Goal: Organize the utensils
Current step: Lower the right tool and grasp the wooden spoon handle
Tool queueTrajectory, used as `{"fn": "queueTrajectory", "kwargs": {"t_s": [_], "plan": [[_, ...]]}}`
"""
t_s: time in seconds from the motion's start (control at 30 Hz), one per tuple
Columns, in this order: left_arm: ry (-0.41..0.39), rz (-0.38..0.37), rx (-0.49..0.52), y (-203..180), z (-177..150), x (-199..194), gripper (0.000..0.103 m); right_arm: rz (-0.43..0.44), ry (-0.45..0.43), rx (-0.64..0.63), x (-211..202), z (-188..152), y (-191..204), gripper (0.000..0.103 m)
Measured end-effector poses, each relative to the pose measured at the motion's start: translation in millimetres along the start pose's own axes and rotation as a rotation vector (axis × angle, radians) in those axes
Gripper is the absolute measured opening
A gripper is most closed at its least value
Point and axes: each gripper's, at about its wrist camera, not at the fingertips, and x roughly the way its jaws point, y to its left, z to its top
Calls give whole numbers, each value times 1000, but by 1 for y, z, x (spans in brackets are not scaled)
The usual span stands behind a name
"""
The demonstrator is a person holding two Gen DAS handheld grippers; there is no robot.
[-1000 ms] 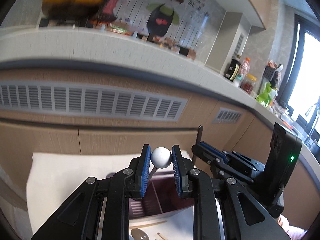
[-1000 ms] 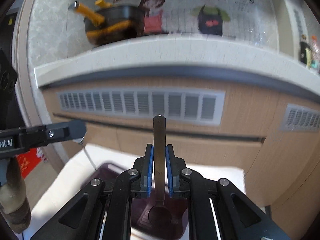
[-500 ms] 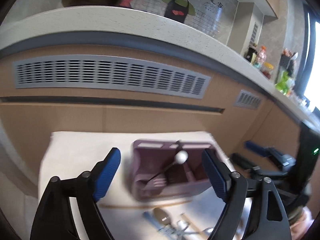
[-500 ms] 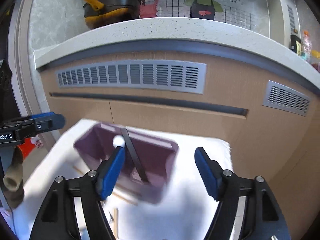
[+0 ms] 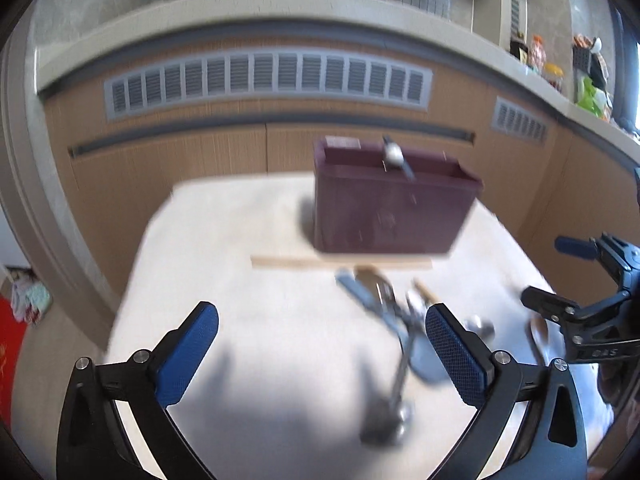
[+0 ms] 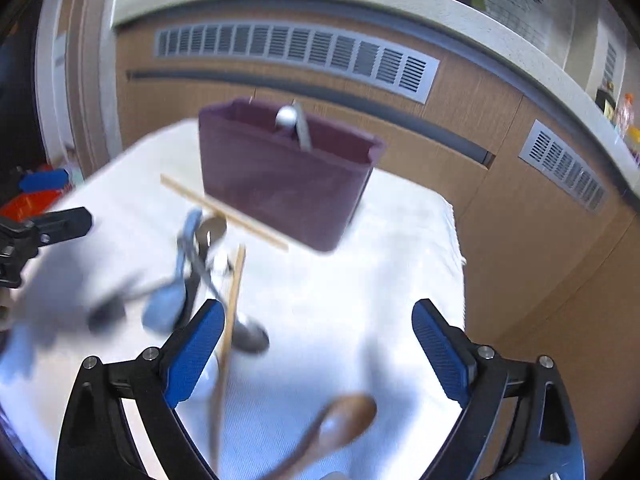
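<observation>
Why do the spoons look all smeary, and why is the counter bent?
Left wrist view: motion blur smears the pile of utensils and purple holder; fisheye bends the countertop. Right wrist view: the wooden spoon is blurred too; bright light washes out the white cloth.

Left hand-held gripper (image 5: 322, 354) jaws opening, empty, above white desk (image 5: 248, 320). Purple box (image 5: 384, 212) beyond; loose utensils (image 5: 396, 320) near.

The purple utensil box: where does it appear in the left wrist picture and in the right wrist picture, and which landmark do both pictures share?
Left wrist view: the purple utensil box stands right of centre, in the upper middle, on the white cloth.
Right wrist view: the box stands left of centre, in the upper half, on the same cloth.
Shared landmark: the white ball-ended handle that sticks up out of the box.
</observation>
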Motion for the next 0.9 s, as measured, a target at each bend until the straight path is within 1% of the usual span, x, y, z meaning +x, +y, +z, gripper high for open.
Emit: {"fn": "queueTrajectory", "kwargs": {"t_s": [0.07, 0.17, 0.23, 0.3, 0.37, 0.43, 0.5, 0.6, 0.67, 0.73, 0.8, 0.83, 0.87, 0.9], "plan": [[54, -31, 9, -4, -13, 1, 103, -19, 22, -11, -3, -13, 4, 95], [115, -56, 28, -8, -28, 4, 103, -19, 60, 32, -6, -29, -2, 95], [135, -60, 18, -9, -34, 7, 103, -20, 86, 105, -7, -41, -13, 95], [140, -54, -8, -8, -34, 7, 103, -15, 104, 228, -6, -51, -29, 95], [135, -32, -38, -5, -33, 6, 103, -18, 131, 348, -1, -62, -42, 95], [128, 6, -63, -3, -34, 7, 103, -33, 150, 400, 6, -67, -48, 92], [126, 27, -81, 0, -34, 9, 103, -43, 170, 398, 13, -66, -46, 79], [140, 34, -101, 5, -35, 13, 103, -103, 196, 348, 24, -61, -34, 73], [151, 31, -106, 8, -36, 16, 103, -120, 196, 334, 28, -59, -29, 70], [164, 28, -102, 9, -38, 18, 103, -119, 193, 319, 30, -56, -25, 61], [176, 22, -96, 8, -39, 19, 103, -87, 192, 293, 32, -51, -17, 36], [179, 22, -94, 8, -39, 20, 103, -65, 193, 282, 32, -50, -14, 29], [182, 20, -91, 7, -40, 20, 103, -49, 193, 266, 32, -48, -10, 30], [187, 17, -90, 6, -40, 21, 103, -52, 188, 254, 31, -47, -7, 30]]}}
